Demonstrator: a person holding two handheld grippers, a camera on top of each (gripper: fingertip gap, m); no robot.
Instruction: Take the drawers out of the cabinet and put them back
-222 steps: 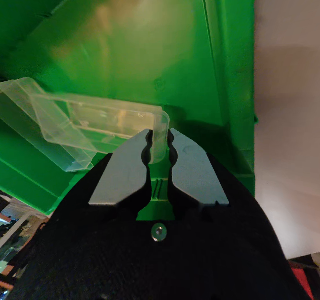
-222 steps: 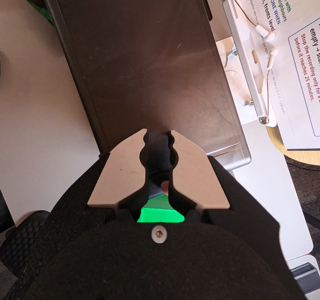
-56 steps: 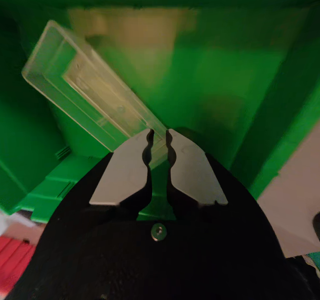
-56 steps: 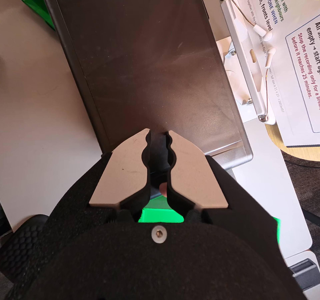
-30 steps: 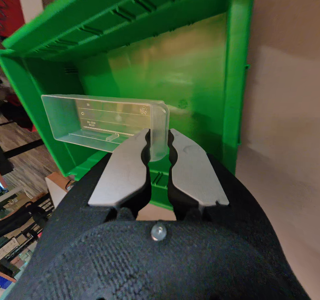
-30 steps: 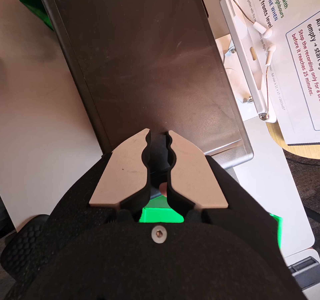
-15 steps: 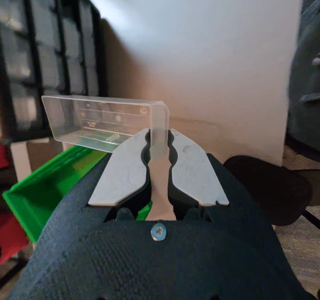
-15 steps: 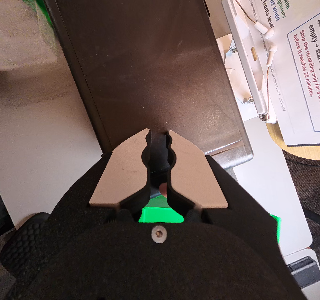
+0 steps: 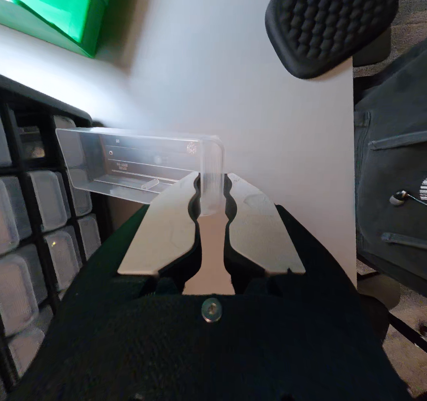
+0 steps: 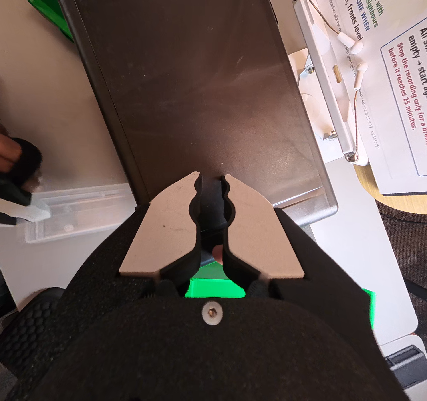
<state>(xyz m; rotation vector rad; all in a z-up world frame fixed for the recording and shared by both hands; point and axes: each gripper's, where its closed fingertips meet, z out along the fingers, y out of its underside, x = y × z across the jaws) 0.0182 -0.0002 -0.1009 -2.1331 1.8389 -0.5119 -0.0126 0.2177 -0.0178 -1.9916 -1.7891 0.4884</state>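
My left gripper (image 9: 211, 177) is shut on the ribbed front tab of a clear plastic drawer (image 9: 138, 163) and holds it in the air, its far end close to the black cabinet (image 9: 46, 205) of translucent drawers. In the right wrist view the same drawer (image 10: 80, 205) lies level at the left side of the cabinet (image 10: 196, 77), with the left gripper (image 10: 34, 214) on it. My right gripper (image 10: 210, 176) points down at the cabinet's dark top near its near end. Its jaws stand almost closed with a narrow gap, and nothing shows clearly held.
A green bin (image 9: 57, 3) stands on the white table (image 9: 254, 112) behind the cabinet. A black chair armrest (image 9: 330, 20) and a person's dark clothing (image 9: 392, 181) are at the right. A printed sheet (image 10: 404, 66) and a white clip holder (image 10: 323, 89) lie right of the cabinet.
My left gripper has swung away from the green bin with the drawer in it and now holds it in front of the cabinet. The right gripper has not moved.
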